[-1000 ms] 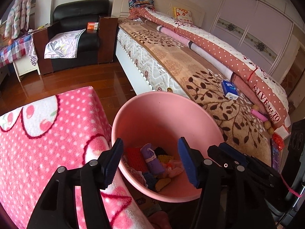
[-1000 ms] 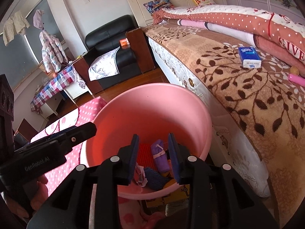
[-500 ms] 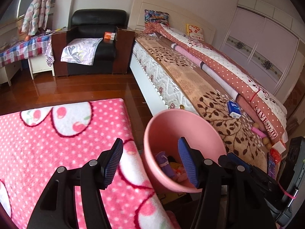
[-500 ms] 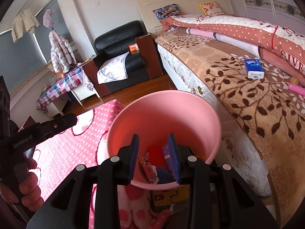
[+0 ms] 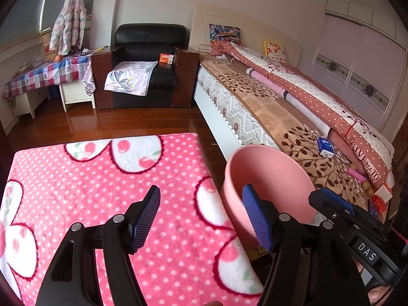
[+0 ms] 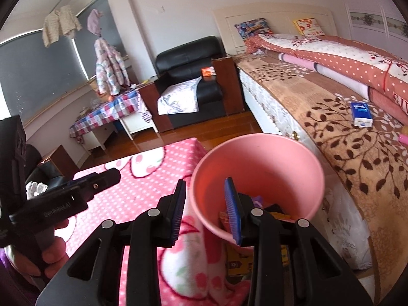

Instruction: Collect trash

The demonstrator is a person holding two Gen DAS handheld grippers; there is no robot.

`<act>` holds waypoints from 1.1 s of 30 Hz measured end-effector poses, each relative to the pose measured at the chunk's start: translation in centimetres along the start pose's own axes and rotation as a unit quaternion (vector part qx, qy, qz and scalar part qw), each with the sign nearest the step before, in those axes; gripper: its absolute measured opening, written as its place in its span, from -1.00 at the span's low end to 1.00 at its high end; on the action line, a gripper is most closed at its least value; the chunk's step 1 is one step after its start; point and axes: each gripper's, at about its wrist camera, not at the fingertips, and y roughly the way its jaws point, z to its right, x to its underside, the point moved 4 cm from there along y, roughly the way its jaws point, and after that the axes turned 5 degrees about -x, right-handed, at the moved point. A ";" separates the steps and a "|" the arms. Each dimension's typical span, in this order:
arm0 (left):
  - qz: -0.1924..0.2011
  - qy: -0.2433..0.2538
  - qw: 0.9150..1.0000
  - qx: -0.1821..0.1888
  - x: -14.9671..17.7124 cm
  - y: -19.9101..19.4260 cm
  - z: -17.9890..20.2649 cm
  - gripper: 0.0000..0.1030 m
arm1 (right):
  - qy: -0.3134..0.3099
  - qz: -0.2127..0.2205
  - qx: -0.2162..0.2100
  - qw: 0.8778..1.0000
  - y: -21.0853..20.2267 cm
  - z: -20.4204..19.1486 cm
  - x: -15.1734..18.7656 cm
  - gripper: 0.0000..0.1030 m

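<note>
While left gripper (image 5: 201,216) hangs over the blanket (image 5: 102,191), jaws opening, nothing between | bin (image 5: 267,178) just beside, bed (image 5: 280,117) behind | right gripper (image 6: 206,209) part-open, empty, above bin (image 6: 257,163) rim; trash (image 6: 275,210) inside | advice: scan blanket before reaching.

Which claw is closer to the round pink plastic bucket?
Right. The right claw hangs across the round pink plastic bucket's near rim, one finger over its inside. The left claw, its jaws opening and empty, sits beside the bucket, mostly over the pink dotted blanket.
</note>
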 end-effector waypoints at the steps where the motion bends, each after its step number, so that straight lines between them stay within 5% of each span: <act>1: 0.001 -0.004 1.000 -0.004 0.1 -0.3 -0.4 0.28 | 0.000 -0.001 -0.005 1.000 0.1 -0.4 0.1 -0.37; 10: 0.020 -0.017 0.998 -0.048 1.3 -2.7 -3.8 0.28 | -0.015 -0.024 -0.043 0.999 2.0 -5.1 1.6 -0.37; 14: 0.028 -0.020 0.998 -0.059 1.8 -3.6 -4.7 0.28 | -0.040 -0.017 -0.037 0.998 2.0 -7.1 2.2 -0.36; 18: 0.036 -0.018 0.997 -0.065 2.0 -4.3 -4.8 0.28 | -0.060 -0.004 -0.024 0.998 1.5 -8.2 2.6 -0.11; 33: 0.057 -0.006 0.996 -0.068 3.1 -6.1 -4.1 0.28 | -0.058 0.010 0.007 0.998 0.2 -8.5 4.1 -0.04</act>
